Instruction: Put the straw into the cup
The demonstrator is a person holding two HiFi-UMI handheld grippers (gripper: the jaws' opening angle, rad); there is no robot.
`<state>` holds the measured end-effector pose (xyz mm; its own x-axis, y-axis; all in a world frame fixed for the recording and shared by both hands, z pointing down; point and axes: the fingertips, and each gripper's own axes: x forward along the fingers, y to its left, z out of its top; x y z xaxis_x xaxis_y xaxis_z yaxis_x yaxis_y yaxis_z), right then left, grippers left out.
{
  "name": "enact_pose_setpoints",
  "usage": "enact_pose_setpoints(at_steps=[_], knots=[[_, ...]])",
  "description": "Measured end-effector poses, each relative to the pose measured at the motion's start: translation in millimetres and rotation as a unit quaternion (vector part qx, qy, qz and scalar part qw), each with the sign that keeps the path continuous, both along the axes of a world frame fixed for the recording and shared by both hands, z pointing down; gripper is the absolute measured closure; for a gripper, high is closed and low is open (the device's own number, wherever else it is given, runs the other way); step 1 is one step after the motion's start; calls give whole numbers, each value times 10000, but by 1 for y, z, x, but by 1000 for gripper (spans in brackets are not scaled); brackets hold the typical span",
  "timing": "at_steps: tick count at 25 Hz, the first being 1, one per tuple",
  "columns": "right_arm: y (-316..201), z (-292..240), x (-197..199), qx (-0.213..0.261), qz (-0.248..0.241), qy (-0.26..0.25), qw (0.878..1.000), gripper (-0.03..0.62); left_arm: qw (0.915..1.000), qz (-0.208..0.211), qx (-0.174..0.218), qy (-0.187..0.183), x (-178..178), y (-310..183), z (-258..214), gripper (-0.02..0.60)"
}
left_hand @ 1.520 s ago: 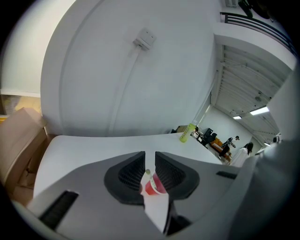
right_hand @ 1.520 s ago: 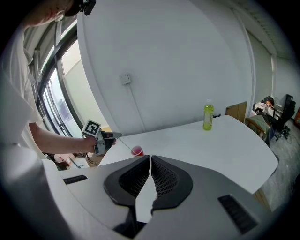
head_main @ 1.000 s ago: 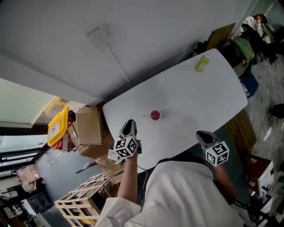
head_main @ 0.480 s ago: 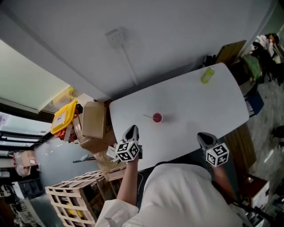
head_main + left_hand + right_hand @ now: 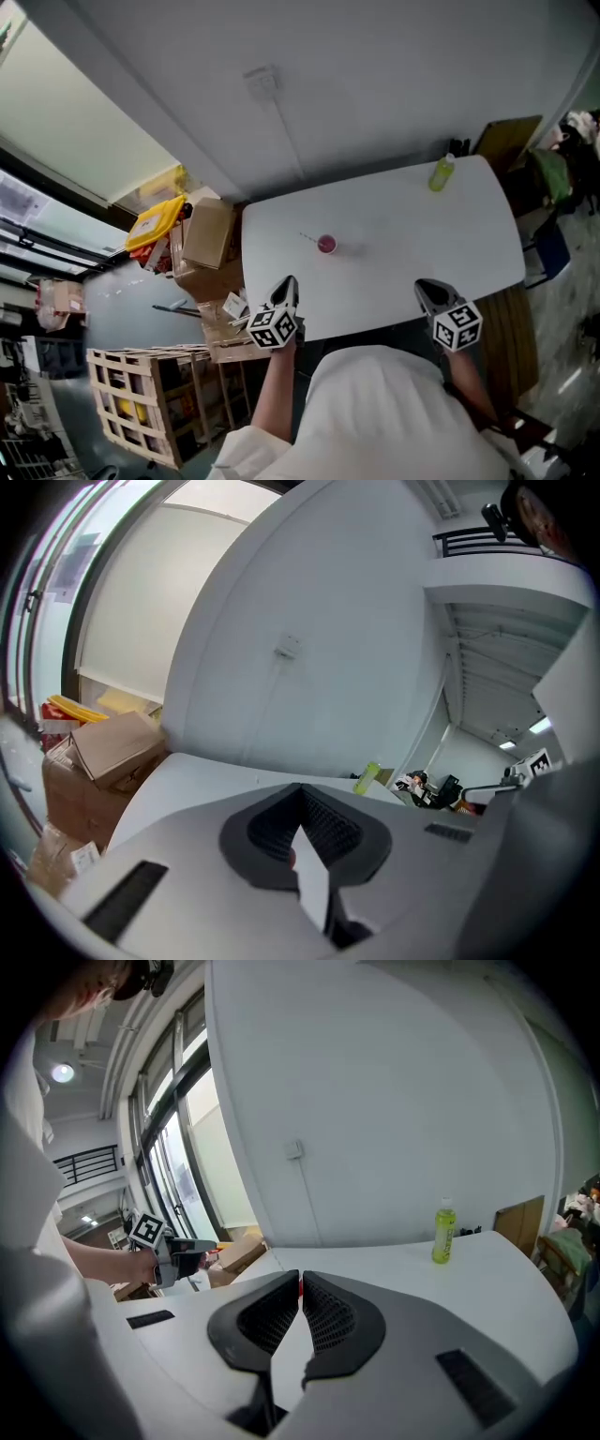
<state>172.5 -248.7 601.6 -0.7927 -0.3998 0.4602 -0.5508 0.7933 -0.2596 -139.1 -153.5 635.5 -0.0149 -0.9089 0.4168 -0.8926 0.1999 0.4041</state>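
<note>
A small red cup stands on the white table, left of the middle. A thin straw lies flat just left of the cup, touching or almost touching it. My left gripper hovers at the table's near edge, below the cup, jaws shut and holding nothing. My right gripper is at the near edge farther right, also shut and empty. In the left gripper view the left gripper hides most of the cup. In the right gripper view a red sliver of the cup shows at the right gripper.
A green bottle stands at the table's far right corner, seen too as the bottle and the bottle. Cardboard boxes, a yellow bin and a wooden crate crowd the floor to the left. A wall runs behind the table.
The head view has shifted, so the table sits lower right and more floor shows at left. Both grippers stay shut near the table's near edge. Cup and straw have not moved.
</note>
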Motion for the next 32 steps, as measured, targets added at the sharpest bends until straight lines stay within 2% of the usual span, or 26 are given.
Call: enact_pose_setpoints(at_steps=[5,9,16,23,27,32], knots=[[10,2,34,-37,-243,-111,9996,556,9998,-7,-124,130,51,29,-2,580],[22,8,54,-103,-522,-148,9985,556,10000,-42,57,45,88,47,-15,580],[55,10,66,-69,-1047,-154,9944,556,9996,-162,238,-61,134,100,-36,580],[83,7,58,-49,-1199,-275,9924,556,9990,-360,230,-138,139,155,-40,580],[98,11,41,-16,-1247,-279,9918,556,9989,-314,237,-272,134,180,-41,580],[123,7,24,-43,-1144,-336,9929,556,9993,-175,203,-248,126,204,-41,580]])
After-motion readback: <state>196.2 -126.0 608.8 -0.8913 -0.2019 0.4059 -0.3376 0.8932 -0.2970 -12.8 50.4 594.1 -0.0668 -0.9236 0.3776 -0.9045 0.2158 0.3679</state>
